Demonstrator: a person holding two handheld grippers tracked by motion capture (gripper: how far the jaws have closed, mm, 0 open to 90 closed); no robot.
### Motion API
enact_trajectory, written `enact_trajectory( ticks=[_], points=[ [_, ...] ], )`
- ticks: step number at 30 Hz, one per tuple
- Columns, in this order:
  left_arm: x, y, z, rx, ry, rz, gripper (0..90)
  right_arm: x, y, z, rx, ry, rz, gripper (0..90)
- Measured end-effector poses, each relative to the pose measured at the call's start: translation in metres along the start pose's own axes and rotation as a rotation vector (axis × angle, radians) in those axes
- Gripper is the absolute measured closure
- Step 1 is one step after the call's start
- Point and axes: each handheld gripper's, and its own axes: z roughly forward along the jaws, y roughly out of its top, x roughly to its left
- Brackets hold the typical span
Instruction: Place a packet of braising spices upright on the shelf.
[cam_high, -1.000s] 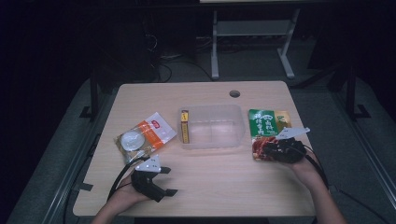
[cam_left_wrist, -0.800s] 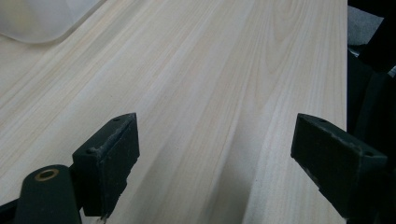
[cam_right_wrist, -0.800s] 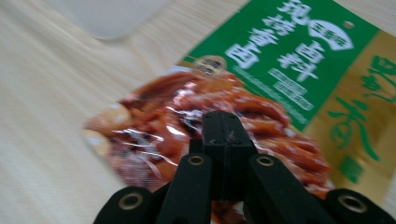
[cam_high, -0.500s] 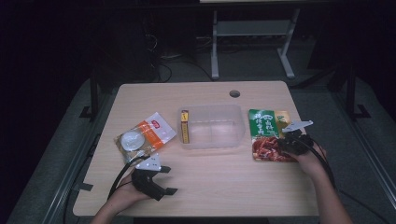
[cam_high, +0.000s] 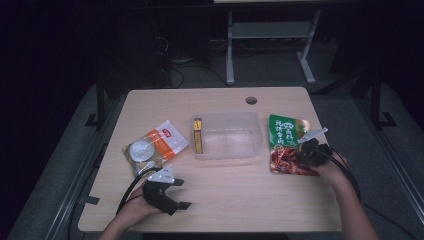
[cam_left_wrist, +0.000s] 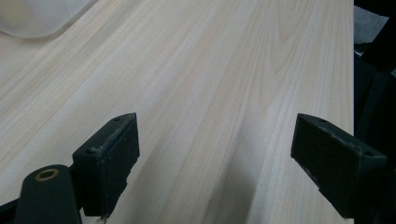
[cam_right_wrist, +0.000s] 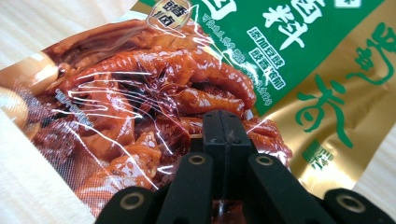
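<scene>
Snack pouch (cam_high: 287, 147), green and red, flat on table (cam_high: 235, 205) at 3 o'clock of clear tub (cam_high: 227, 135). Right gripper (cam_right_wrist: 223, 122) clamped on pouch's near edge, jaws just closed. Left gripper (cam_high: 167, 192) at 7 o'clock, jaws apart, holding nothing.

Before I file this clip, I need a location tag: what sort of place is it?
Probably a lab or recording room: a bare wooden table with a cable hole, loose cables on a grey floor, dark surroundings.

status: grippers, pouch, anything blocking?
Right gripper shut on pouch edge. Left gripper open over bare table. Bin beside pouch, path clear.
</scene>
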Motion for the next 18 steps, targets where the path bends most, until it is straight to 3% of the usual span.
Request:
enact_trajectory(
  ticks=[5, 13, 18],
  points=[
    [-0.001, 0.000, -0.001, 0.007, 0.000, 0.003, 14.9, 0.007, -0.004, -0.004, -0.003, 0.054, -0.020, 90.0],
    [-0.001, -0.001, 0.001, 0.024, -0.010, 0.005, 15.0, 0.027, -0.002, -0.008, 0.026, 0.055, -0.106, 90.0],
    [-0.001, -0.001, 0.002, 0.029, -0.011, 0.011, 15.0, 0.040, 0.000, -0.009, 0.023, 0.116, -0.157, 90.0]
  ],
)
